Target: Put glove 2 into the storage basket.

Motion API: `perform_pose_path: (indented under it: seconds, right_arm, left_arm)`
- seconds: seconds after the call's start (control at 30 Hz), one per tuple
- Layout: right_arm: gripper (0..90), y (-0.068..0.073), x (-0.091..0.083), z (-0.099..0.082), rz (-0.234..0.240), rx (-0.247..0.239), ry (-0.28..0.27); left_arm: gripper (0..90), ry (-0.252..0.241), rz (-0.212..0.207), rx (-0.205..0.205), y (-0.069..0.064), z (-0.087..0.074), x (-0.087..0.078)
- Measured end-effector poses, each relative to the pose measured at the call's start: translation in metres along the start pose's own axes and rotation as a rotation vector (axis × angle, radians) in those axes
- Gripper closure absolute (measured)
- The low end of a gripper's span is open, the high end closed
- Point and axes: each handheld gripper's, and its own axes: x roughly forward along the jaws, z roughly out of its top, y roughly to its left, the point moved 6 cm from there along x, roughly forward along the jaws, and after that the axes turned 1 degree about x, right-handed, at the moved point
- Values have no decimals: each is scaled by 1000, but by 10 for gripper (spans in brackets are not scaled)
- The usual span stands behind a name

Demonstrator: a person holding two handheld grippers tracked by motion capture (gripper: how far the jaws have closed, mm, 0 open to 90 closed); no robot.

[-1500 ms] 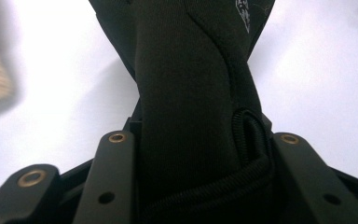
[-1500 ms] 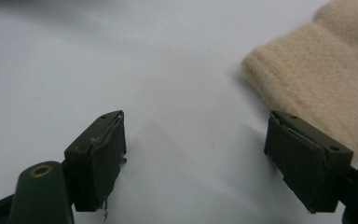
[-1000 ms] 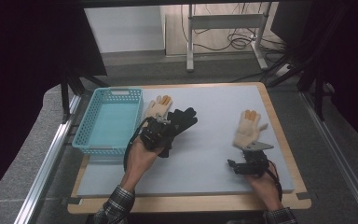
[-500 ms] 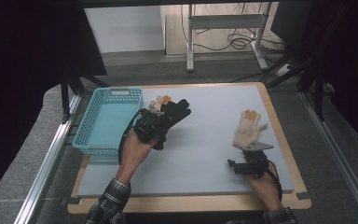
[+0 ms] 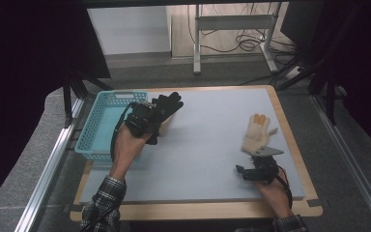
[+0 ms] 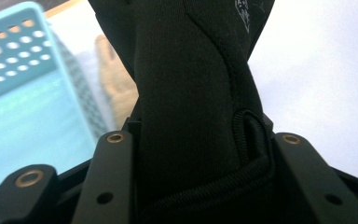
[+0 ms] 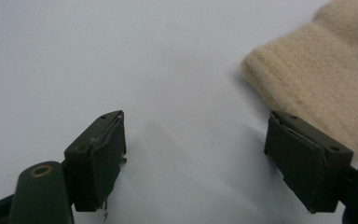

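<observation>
The left gripper (image 5: pixel 147 121) is clamped on a black glove (image 6: pixel 191 93), its two jaws pressing the cuff end from either side while the glove's fingers splay out beyond them toward the far side of the worktop (image 5: pixel 207 145). In the high view the black glove sits above the near-left part of the pale blue worktop, just beside the right wall of a turquoise basket (image 5: pixel 94 130) with rows of round holes. In the left gripper view a beige glove (image 6: pixel 119 88) lies on the worktop between the basket and the held glove, largely hidden behind it.

The black glove is smooth, dark fabric with a stitched seam and a ribbed, corded edge at the cuff.

The left hand (image 5: pixel 128 145) wraps the gripper body from below, forearm in a plaid sleeve (image 5: pixel 104 203) angling up from the bottom edge.

The right gripper (image 5: pixel 261 162) stands with its jaws wide apart and nothing between them, low on the worktop's right side. A second beige glove (image 5: pixel 258 135), with orange fingertips, lies flat just beyond it; its knitted cuff is just beside one jaw in the right gripper view.
</observation>
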Motion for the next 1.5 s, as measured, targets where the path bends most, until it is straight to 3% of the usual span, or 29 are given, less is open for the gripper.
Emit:
perform_pose_path:
  seconds: [0.17, 0.2, 0.27, 0.33, 0.37, 0.53, 0.67, 0.7, 0.73, 0.77, 0.97, 1.07, 1.33, 1.5]
  right_arm:
    - [199, 0, 0, 0, 0, 0, 0]
    - [199, 0, 0, 0, 0, 0, 0]
    - [199, 0, 0, 0, 0, -1, -1]
    - [199, 0, 0, 0, 0, 0, -1]
    - [199, 0, 0, 0, 0, -1, 0]
    - [199, 0, 0, 0, -1, 0, -2]
    - [199, 0, 0, 0, 0, 0, -2]
    - [199, 0, 0, 0, -1, 0, -2]
    - [199, 0, 0, 0, -1, 0, -2]
    - [199, 0, 0, 0, -1, 0, 0]
    - [199, 0, 0, 0, 0, 0, -1]
    - [199, 0, 0, 0, 0, 1, -1]
    - [199, 0, 0, 0, 0, 1, -1]
    - [199, 0, 0, 0, 1, 2, -3]
  left_arm:
    - [584, 3, 26, -29, 17, -2, -4]
    - [584, 4, 39, -45, 26, -4, -6]
    - [583, 6, 47, -52, 31, -5, -7]
    - [583, 14, 73, -72, 45, -8, -10]
    - [583, 14, 73, -72, 45, -8, -10]
    - [582, 28, 115, -122, 74, -17, -13]
    - [582, 44, 139, -144, 89, -23, -13]
    - [580, 58, 153, -163, 99, -28, -12]
    - [580, 58, 153, -163, 99, -28, -12]
    - [579, 74, 166, -186, 109, -33, -10]
    - [577, 120, 187, -243, 133, -47, 1]
    - [574, 170, 205, -274, 148, -58, 14]
    - [568, 272, 261, -312, 173, -80, 38]
    - [564, 301, 268, -329, 180, -89, 46]
